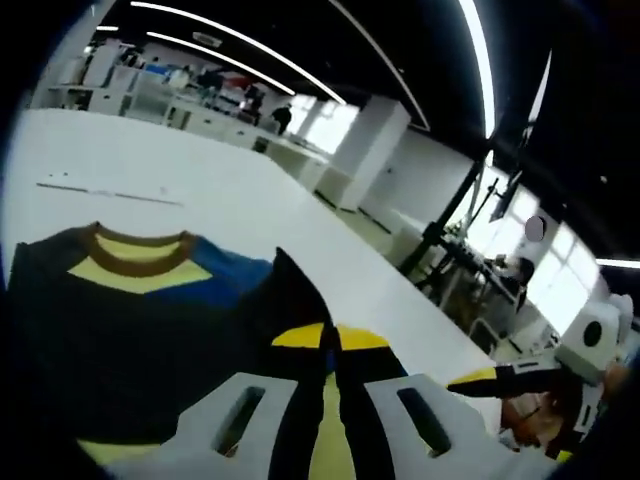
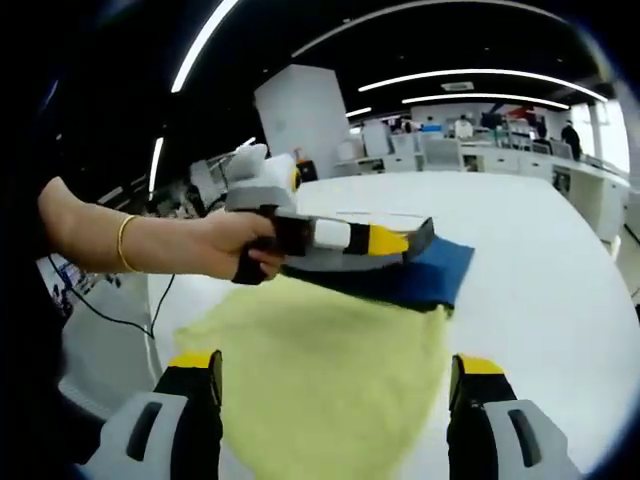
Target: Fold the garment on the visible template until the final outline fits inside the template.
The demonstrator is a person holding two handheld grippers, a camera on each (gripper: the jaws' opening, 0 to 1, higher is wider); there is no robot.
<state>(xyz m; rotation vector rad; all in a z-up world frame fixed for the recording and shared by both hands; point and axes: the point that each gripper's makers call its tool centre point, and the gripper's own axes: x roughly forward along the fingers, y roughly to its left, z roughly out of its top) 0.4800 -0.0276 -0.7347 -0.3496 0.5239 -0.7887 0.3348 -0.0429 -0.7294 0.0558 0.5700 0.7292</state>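
In the left gripper view, the left gripper [image 1: 330,375] has its two jaws pressed close together, with dark cloth pinched between them. At the right edge of that view, the right gripper [image 1: 500,378] pokes in with its yellow and black tip.

In the right gripper view, the right gripper [image 2: 335,400] has its jaws spread wide apart. Nothing sits between them. A bare hand [image 2: 235,245] holds the left gripper [image 2: 418,238] by its handle, and the arm reaches in from the left. A thin gold bangle [image 2: 123,243] sits on the wrist.
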